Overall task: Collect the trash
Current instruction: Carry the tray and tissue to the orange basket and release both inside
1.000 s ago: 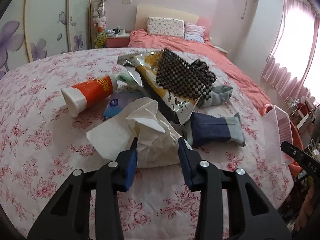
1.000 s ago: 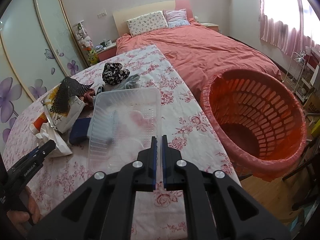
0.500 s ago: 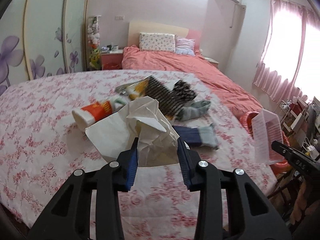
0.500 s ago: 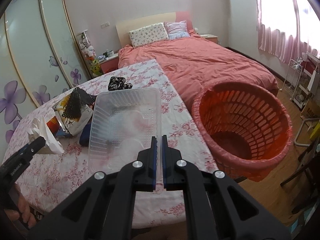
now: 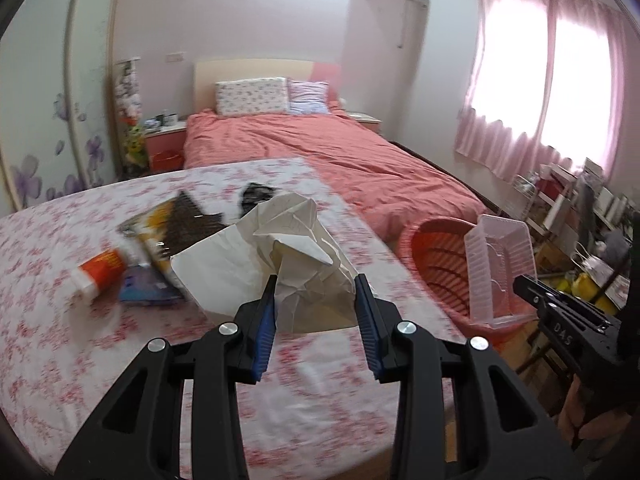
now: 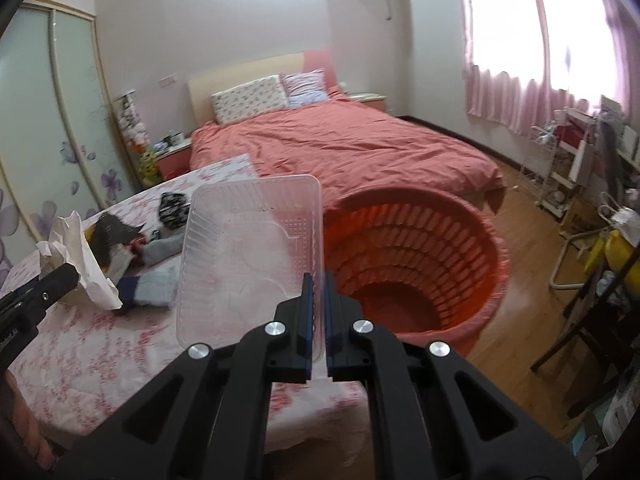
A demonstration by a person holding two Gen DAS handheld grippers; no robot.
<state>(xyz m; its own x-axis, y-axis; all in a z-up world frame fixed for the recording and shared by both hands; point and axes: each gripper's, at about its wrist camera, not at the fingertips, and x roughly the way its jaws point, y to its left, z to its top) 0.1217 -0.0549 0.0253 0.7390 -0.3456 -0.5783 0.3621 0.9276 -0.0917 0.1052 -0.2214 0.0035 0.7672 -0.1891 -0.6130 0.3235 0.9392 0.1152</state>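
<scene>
A: BEDROOM, MID-CLEANUP. Crumpled paper (image 5: 288,264) is gripped between the part-closed jaws of the left gripper (image 5: 316,300) and is held clear above the floral table (image 5: 60,360). How is it expected to handle?

B: It is judged very light and soft. It can be squeezed anywhere without harm, but a loose flap may be slipped off, so the bunched middle is the place to be taken. That is where the pads are seen to press.

A: And the right gripper (image 6: 317,300)?

B: Its jaws are shut almost fully on the thin rim of a clear tray (image 6: 248,252). The tray is carried tilted, just beside the mouth of the red basket (image 6: 420,264), which stands on the floor at the table's edge.

A: How will the tray behave?

B: It is judged light, thin and springy, likely slick. A rim pinch lets it swing, and it could be cracked if squeezed hard. The edge is the only thin part to be taken.

A: What is left on the table?

B: An orange tube (image 5: 100,272), a snack bag (image 5: 160,232) and socks (image 6: 160,248) are seen; the socks are probably not trash.
</scene>
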